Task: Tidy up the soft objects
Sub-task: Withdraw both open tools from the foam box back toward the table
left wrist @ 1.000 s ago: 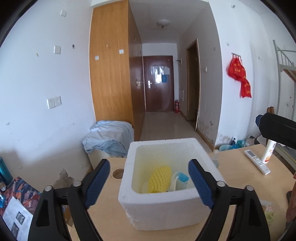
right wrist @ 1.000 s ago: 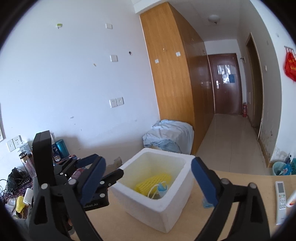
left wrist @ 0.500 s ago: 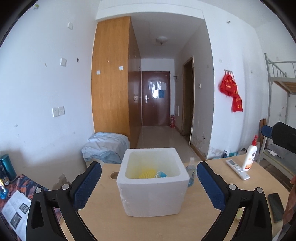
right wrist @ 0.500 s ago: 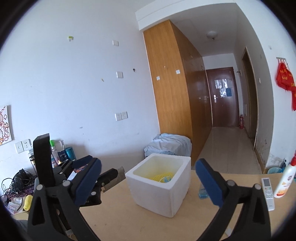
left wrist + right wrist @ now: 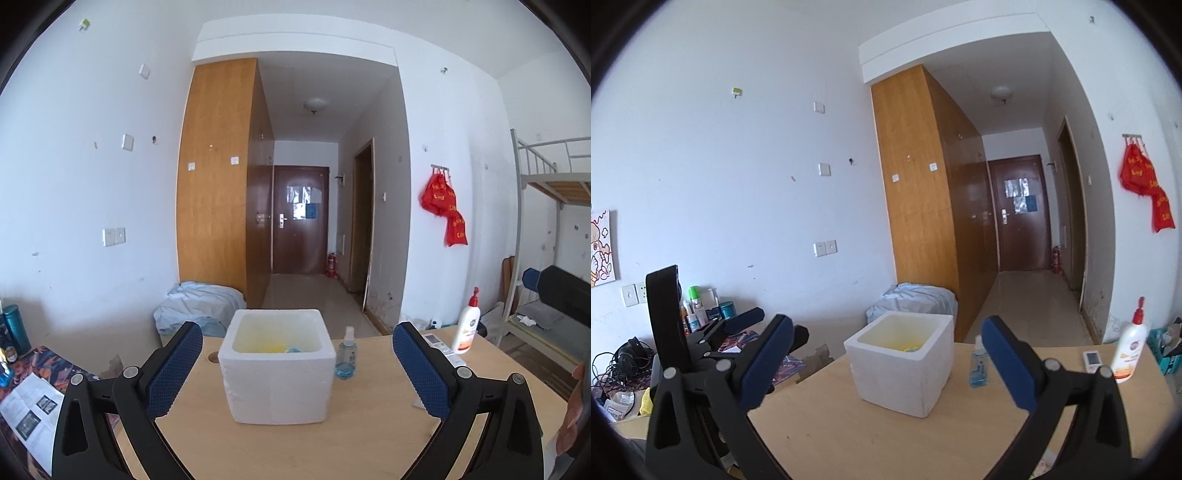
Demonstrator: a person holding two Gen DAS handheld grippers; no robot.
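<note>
In the middle of the frame, on the table [image 5: 369,413], stands the white foam box [image 5: 277,384], and the soft things lie deep inside it: a yellow net piece [image 5: 271,347] and a bit of blue [image 5: 293,349]. Both the left hand-held gripper [image 5: 297,373] and the right hand-held gripper [image 5: 886,363] are wide and hold nothing; their jaws have just been opening, with nothing pressed between them. The tidying looks done, so the hands should keep well clear of the light, crumbly box. The small spray bottle [image 5: 345,356] just right of it is smooth, hard plastic and could tip over.
</note>
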